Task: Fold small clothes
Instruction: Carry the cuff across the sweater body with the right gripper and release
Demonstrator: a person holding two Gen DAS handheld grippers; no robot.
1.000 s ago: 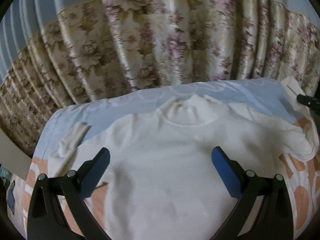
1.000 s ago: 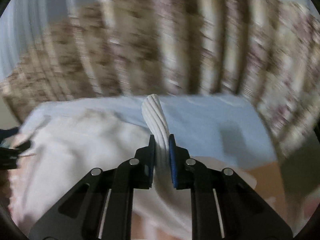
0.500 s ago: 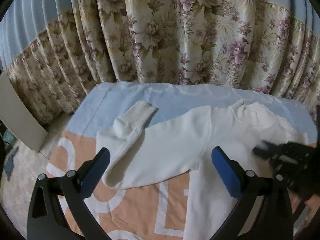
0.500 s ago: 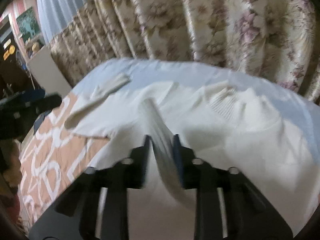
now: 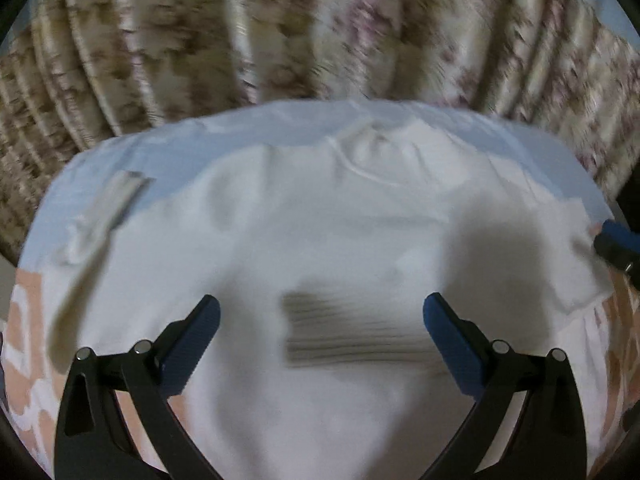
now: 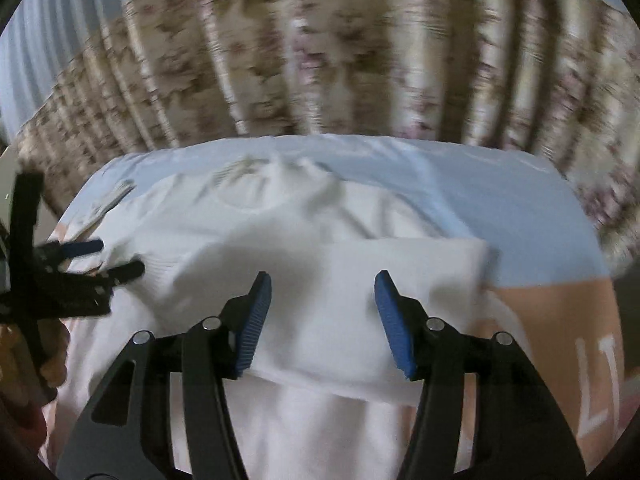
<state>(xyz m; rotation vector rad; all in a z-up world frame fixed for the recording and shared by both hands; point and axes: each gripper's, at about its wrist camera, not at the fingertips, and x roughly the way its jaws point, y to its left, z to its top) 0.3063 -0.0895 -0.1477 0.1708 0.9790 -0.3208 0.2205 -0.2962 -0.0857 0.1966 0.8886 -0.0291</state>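
left tool [image 5: 320,338]: spread wide, empty | white sweater [image 5: 320,248]: flat beneath | view blurred

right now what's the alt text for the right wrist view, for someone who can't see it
The open right gripper, blue pads apart, hovers over a white long-sleeved knit top with one sleeve folded across its body. The top lies on a light blue and peach bedsheet before blurred floral curtains; the open left gripper enters at left.
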